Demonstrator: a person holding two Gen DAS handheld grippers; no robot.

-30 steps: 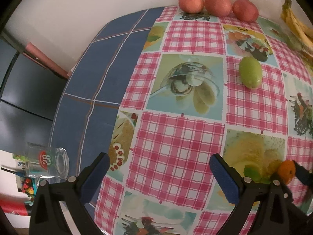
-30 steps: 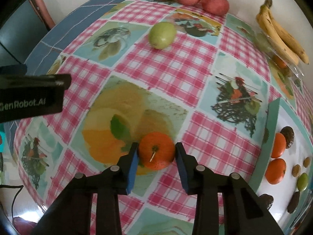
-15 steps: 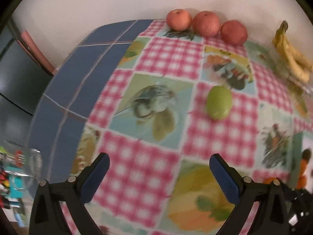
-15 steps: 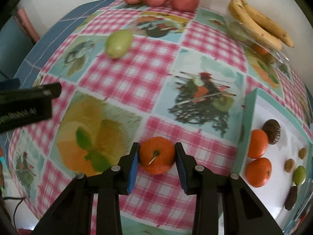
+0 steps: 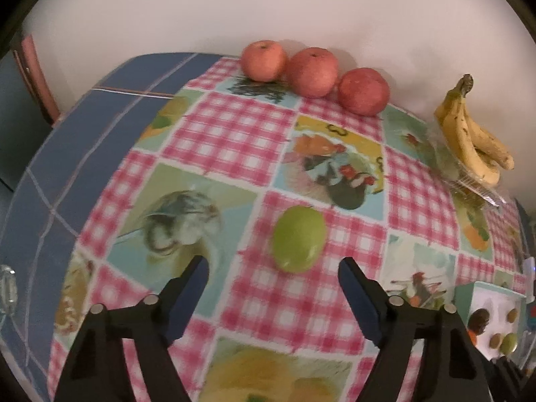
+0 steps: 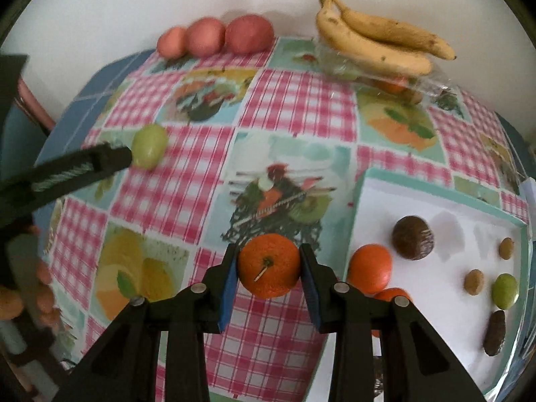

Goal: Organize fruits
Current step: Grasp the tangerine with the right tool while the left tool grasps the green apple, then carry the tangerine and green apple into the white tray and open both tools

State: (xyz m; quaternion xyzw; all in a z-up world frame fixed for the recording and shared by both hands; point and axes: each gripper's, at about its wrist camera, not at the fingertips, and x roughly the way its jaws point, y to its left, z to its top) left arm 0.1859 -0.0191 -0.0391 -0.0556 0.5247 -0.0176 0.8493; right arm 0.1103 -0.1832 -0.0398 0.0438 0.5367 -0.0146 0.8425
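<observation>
My right gripper [image 6: 269,276] is shut on an orange mandarin [image 6: 269,269] and holds it above the tablecloth, just left of a white tray [image 6: 435,201]. The tray holds two mandarins [image 6: 369,268], a dark round fruit [image 6: 413,237] and small green and brown fruits. My left gripper [image 5: 273,296] is open and empty, with a green fruit [image 5: 298,243] lying just beyond its fingertips. That green fruit also shows in the right wrist view [image 6: 149,145], next to the left gripper's finger [image 6: 80,167].
Three red apples [image 5: 313,72] stand in a row by the wall. A bunch of bananas [image 5: 474,140] lies on a clear plastic box at the back right. A glass [image 5: 6,288] sits at the left table edge. The blue cloth marks the table's left side.
My right gripper has carried the mandarin rightward to beside the tray. My left gripper has moved forward and right, bringing the green fruit close in front of its open fingers.
</observation>
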